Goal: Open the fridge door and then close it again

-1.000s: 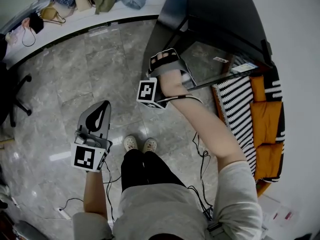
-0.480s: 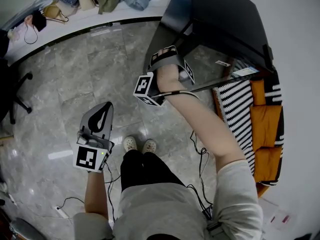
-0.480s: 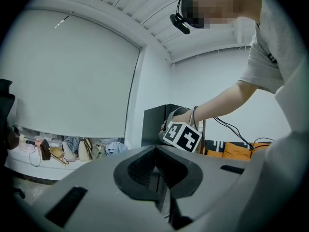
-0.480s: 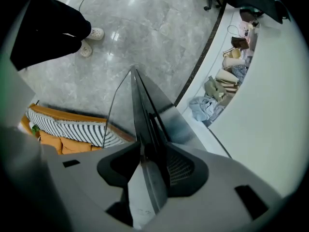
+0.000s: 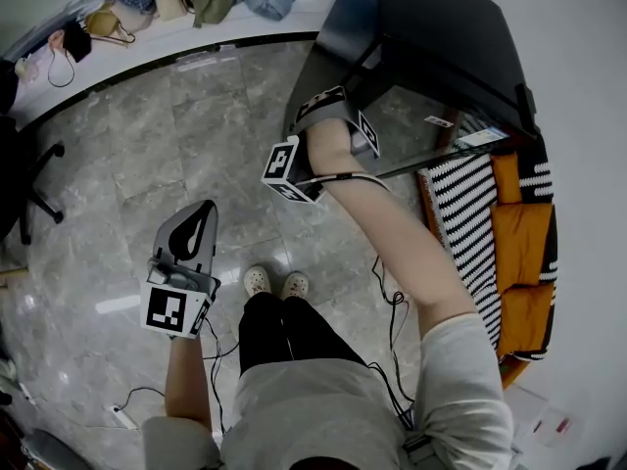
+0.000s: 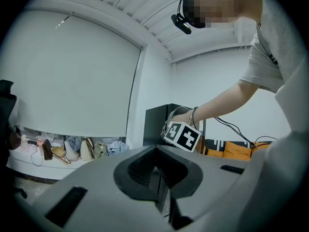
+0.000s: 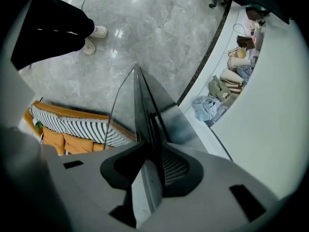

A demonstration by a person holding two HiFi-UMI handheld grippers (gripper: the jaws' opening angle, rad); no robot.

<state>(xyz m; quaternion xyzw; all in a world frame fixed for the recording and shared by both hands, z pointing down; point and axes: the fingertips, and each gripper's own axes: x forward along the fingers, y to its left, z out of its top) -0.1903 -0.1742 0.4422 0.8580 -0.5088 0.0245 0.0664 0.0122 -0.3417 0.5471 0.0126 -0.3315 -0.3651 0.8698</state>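
The black fridge stands beside the striped bench. The right gripper has just been closing its jaws on the thin edge of the fridge door, which sits between them. That bite looks shallow to me, so a pull off the hinge's arc could slip it free. The left gripper hangs closed and empty, well apart.

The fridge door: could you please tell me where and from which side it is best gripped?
Take the fridge door by its thin free edge, coming edge-on so one jaw lands on each face; no handle shows. The right hand-held gripper straddles that edge, its jaws having just closed on it.
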